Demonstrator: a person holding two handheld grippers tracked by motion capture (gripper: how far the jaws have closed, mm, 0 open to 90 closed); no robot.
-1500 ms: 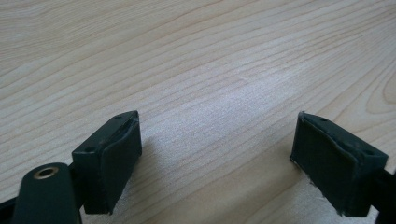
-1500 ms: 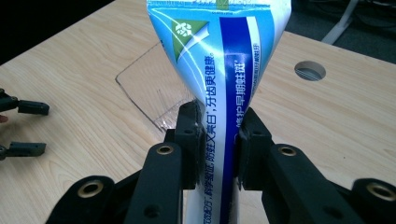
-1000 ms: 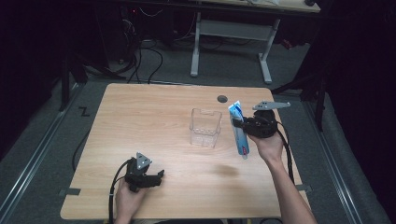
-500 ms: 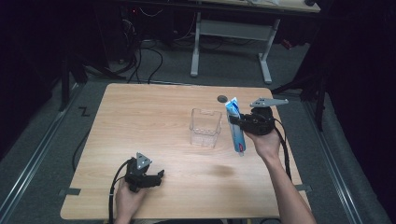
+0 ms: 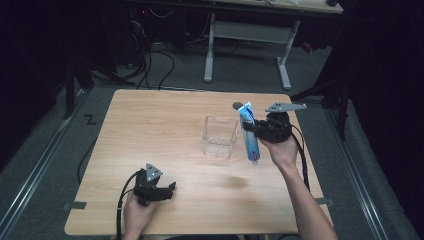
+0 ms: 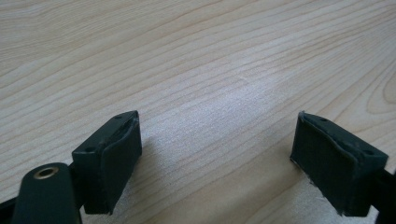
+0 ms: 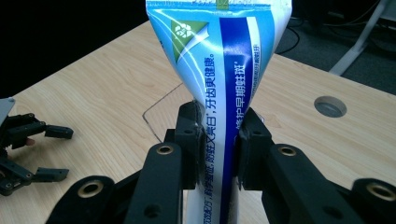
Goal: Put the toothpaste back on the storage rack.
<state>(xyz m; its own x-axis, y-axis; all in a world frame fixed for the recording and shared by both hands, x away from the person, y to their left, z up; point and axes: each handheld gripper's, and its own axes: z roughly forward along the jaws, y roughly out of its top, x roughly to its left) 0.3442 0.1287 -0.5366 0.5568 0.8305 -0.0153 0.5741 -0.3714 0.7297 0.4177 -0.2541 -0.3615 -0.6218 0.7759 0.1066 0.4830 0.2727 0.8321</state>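
A blue and white toothpaste tube (image 5: pixel 249 133) hangs nearly upright, cap end down, above the table just right of a clear plastic box (image 5: pixel 219 136). My right gripper (image 5: pixel 254 129) is shut on the tube's middle; in the right gripper view the tube (image 7: pixel 223 70) stands pinched between the two jaws, its flat crimped end up. My left gripper (image 5: pixel 167 190) rests near the table's front left, open, pointing right. The left gripper view has its pads (image 6: pixel 112 154) wide apart over bare wood with nothing between them.
The wooden table (image 5: pixel 150 135) has a round cable hole (image 5: pixel 237 105) at its far edge, seen too in the right gripper view (image 7: pixel 330 106). A desk frame and cables stand on the floor beyond. Dark floor surrounds the table.
The right gripper has lifted the tube a little and carried it toward the far edge, turning it more upright. The left gripper has stayed where it was.
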